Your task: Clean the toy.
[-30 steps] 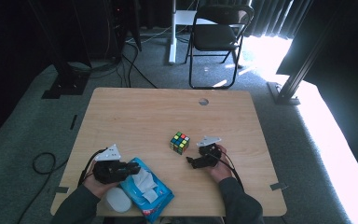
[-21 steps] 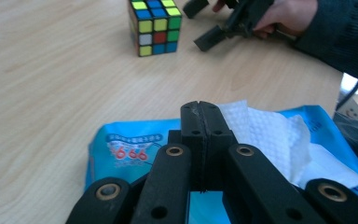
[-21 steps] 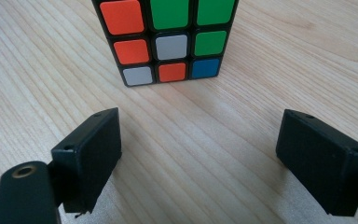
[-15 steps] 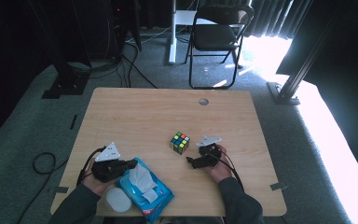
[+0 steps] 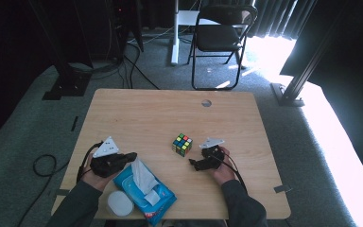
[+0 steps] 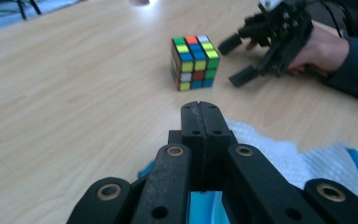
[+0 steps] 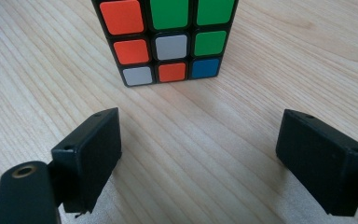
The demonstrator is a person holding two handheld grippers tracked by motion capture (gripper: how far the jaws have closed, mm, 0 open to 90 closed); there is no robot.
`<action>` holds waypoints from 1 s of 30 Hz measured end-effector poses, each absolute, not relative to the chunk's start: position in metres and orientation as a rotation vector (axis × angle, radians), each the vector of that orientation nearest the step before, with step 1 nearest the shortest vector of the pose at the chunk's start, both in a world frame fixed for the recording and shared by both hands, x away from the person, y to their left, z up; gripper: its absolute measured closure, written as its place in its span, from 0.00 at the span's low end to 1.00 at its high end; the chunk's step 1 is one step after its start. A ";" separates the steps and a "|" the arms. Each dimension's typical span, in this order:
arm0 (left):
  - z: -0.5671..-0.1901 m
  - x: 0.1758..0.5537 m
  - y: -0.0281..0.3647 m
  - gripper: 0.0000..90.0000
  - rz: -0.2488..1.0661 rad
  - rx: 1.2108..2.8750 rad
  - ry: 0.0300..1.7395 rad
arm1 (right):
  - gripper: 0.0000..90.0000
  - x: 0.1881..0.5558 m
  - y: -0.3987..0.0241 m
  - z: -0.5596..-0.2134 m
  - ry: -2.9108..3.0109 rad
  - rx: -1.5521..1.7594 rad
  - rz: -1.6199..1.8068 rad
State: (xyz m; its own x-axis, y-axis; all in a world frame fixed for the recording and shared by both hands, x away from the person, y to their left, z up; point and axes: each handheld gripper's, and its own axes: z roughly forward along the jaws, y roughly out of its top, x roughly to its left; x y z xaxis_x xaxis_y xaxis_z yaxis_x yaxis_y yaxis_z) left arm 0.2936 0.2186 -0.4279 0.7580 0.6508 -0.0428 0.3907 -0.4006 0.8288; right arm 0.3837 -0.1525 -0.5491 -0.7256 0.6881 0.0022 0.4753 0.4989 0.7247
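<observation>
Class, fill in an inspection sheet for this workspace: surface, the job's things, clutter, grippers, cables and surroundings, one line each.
Surface: wooden table, a round hole near its far edge.
Job's things: puzzle cube on the table, colours mixed; blue wipes pack with a white wipe sticking up.
Clutter: white round lid beside the pack.
Grippers: left gripper shut, no wipe visible between its jaws; right gripper open, facing the cube, not touching it.
Cables: black cable trails from the right gripper; floor cables left of the table.
Surroundings: black folding chair beyond the table, grey carpet, dark curtains.
</observation>
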 end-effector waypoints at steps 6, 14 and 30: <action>-0.416 0.295 0.228 1.00 0.420 1.979 0.814 | 0.15 0.384 -0.152 -0.549 2.459 0.982 1.056; -0.413 0.302 0.245 1.00 0.445 1.931 0.885 | 0.15 0.384 -0.152 -0.549 2.459 0.982 1.056; -0.434 0.300 0.235 1.00 0.351 1.987 0.886 | 0.15 0.384 -0.153 -0.549 2.459 0.982 1.056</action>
